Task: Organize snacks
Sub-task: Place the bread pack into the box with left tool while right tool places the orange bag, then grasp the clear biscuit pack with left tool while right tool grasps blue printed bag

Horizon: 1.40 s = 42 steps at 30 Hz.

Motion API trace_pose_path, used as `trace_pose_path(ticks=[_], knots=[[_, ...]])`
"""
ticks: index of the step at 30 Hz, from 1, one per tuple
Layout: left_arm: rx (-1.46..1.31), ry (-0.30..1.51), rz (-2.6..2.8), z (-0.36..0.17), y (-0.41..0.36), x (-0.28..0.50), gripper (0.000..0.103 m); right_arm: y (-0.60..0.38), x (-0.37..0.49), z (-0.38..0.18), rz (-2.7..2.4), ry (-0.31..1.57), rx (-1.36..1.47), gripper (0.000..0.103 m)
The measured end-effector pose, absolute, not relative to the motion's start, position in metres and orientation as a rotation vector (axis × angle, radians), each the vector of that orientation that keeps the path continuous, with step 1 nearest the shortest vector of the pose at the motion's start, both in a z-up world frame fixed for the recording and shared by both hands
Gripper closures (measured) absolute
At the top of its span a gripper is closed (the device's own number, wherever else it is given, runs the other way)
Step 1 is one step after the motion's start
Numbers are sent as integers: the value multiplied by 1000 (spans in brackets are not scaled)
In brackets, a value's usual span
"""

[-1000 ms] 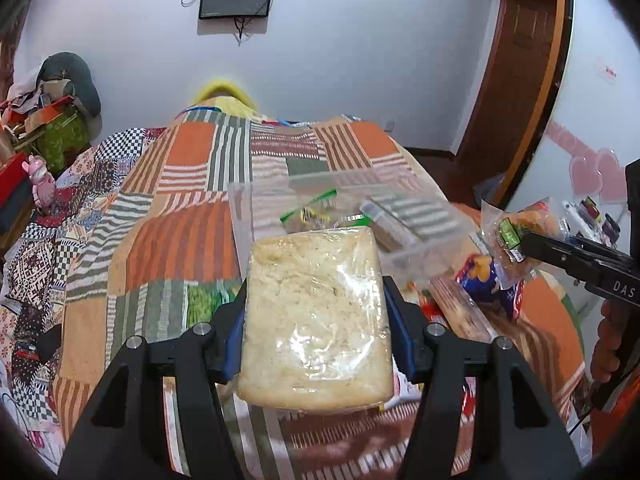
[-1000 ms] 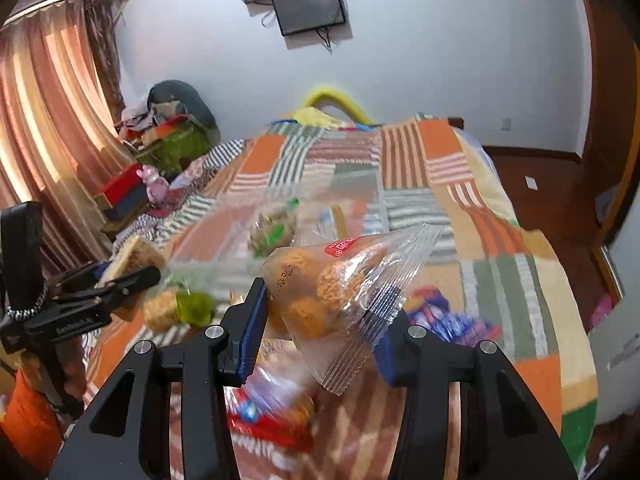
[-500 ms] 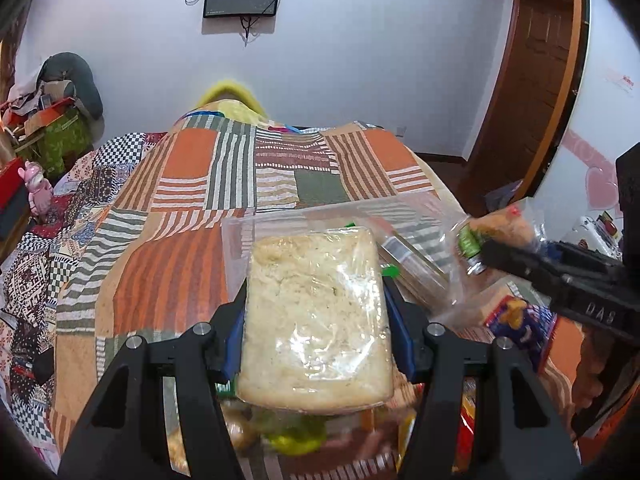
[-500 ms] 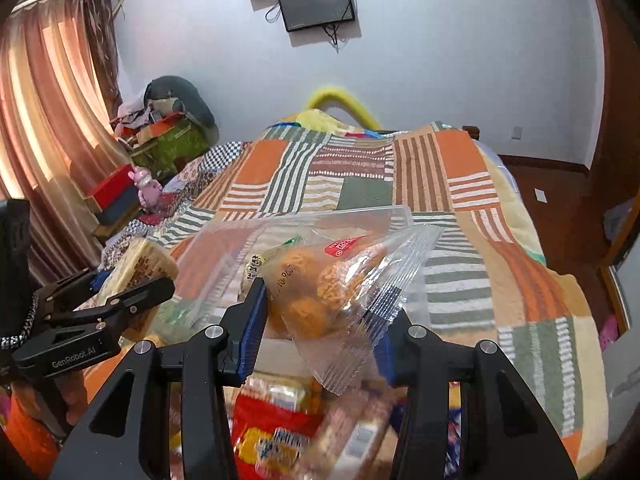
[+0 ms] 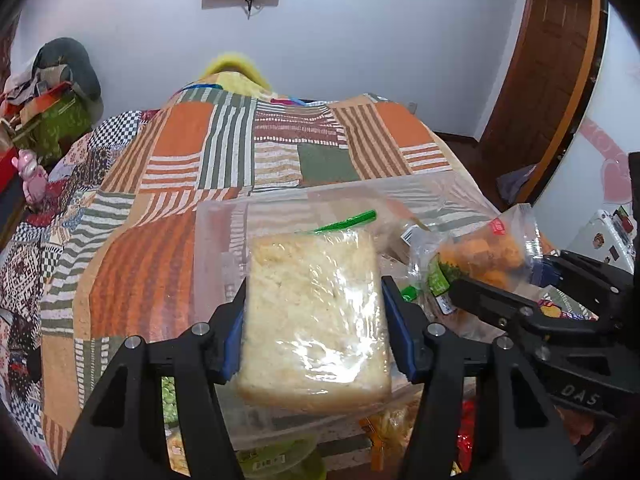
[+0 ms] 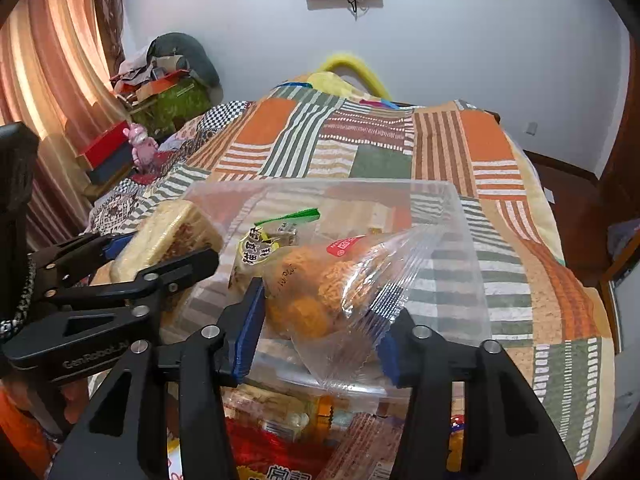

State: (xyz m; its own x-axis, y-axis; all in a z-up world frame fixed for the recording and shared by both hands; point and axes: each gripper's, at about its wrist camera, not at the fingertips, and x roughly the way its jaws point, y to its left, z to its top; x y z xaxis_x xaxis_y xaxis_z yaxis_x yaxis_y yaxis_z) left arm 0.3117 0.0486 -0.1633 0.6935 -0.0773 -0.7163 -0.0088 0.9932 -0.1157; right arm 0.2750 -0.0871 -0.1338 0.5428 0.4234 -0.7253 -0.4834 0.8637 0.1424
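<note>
clear plastic wraps the pale bread slab (image 5: 316,312), which fills the middle of the left wrist view, pinched at its two sides by the blue pads of the left gripper (image 5: 314,332). the slab hides most of the clear tub (image 5: 218,240) behind and under it; only the tub's left wall, far rim and a strip of its near edge show. a green-topped packet (image 5: 348,222) peeks over the slab, the rest of it covered. lower down, more packets are cut off by the gripper arms and too blurred to name. at right, the right gripper (image 5: 494,276) reaches in with an orange snack bag (image 5: 480,252) between its fingers. beyond the tub the patchwork bedspread (image 5: 224,148) lies bare up to the far wall.

from the right wrist view, the right gripper (image 6: 318,336) has the orange snack bag (image 6: 320,284) between its blue pads; its jaws have just been opening, and whether the pads still press the crinkled wrapper is hard to tell. the bag sits over the near rim of the clear tub (image 6: 448,216), hiding part of the inside, where a yellow-labelled packet (image 6: 264,244) shows. at left, the left gripper (image 6: 132,252) and bread slab (image 6: 172,232) hang just beside the tub's left wall. snack packets (image 6: 288,440) below are cut off by the frame. open bedspread (image 6: 512,240) runs right of the tub to the bed's edge.
</note>
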Motion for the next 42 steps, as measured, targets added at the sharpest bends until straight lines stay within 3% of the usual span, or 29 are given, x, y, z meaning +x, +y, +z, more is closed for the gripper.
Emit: trace_pose_path(ticks=[8, 21, 26, 42], knots=[[-84, 768, -41, -145, 45, 295, 35, -104, 266, -117, 515, 785, -66, 37], [-95, 771, -11, -122, 88, 250, 24, -153, 243, -94, 434, 728, -87, 30], [-107, 828, 34, -137, 121, 241, 24, -176, 244, -106, 368, 761, -122, 24], [-195, 1022, 14, -221, 143, 225, 24, -196, 244, -165, 367, 979, -90, 24]])
